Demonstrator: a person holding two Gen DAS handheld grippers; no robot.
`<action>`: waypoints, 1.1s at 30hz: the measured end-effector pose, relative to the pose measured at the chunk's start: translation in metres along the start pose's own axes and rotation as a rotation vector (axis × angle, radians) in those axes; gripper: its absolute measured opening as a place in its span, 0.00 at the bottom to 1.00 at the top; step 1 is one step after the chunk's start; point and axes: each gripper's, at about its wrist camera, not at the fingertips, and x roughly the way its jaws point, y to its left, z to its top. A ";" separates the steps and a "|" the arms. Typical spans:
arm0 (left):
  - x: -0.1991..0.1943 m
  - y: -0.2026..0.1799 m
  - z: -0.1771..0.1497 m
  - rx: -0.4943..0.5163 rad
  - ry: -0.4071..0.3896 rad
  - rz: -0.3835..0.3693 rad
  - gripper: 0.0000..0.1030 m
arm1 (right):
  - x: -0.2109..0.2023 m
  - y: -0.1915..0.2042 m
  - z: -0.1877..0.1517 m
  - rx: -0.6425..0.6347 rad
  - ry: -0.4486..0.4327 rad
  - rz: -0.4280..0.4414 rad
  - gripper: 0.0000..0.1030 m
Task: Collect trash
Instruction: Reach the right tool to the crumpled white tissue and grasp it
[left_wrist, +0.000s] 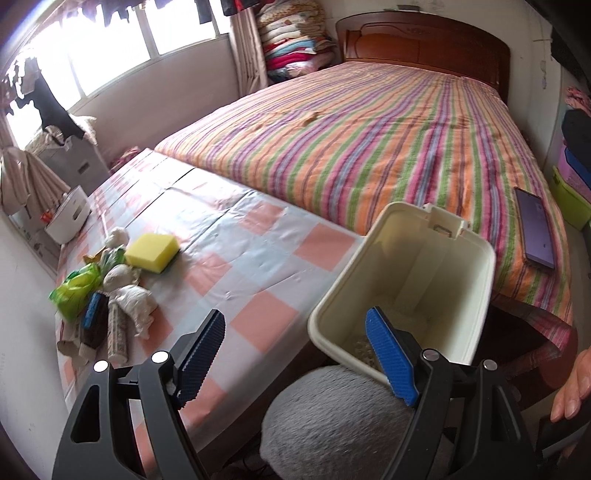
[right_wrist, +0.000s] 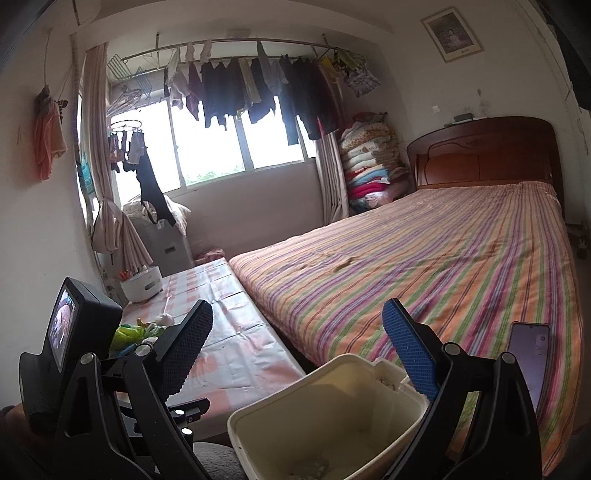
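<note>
- We see the trash bin (left_wrist: 402, 288) as smooth cream plastic with a dull sheen.
- Our left gripper (left_wrist: 295, 354) has matt black plastic arms, and its pads (left_wrist: 388, 354) are blue rubbery sheets with a fine ribbed grain.
- The tablecloth (left_wrist: 258, 266) looks like glossy checked plastic sheeting, creased along its folds.
- The sponge (left_wrist: 153, 251) is yellow foam, matt and porous.
- The crumpled tissues (left_wrist: 135, 301) look like soft white paper.
- The wrapper (left_wrist: 75, 286) is shiny green plastic film.
- The bedsheet (left_wrist: 388, 147) is striped woven cloth, matt.
- The headboard (right_wrist: 484, 155) is polished reddish wood.
- The phone (left_wrist: 535, 229) has a glossy glass face.
- The stool cushion (left_wrist: 332, 424) is fuzzy grey fabric.
</note>
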 end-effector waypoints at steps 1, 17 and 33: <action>0.000 0.005 -0.002 -0.009 0.002 0.005 0.74 | 0.003 0.006 0.000 -0.007 0.006 0.015 0.89; -0.002 0.103 -0.063 -0.202 0.056 0.141 0.74 | 0.075 0.096 -0.018 -0.084 0.185 0.246 0.90; -0.013 0.204 -0.126 -0.447 0.088 0.251 0.74 | 0.172 0.219 -0.064 -0.214 0.468 0.525 0.94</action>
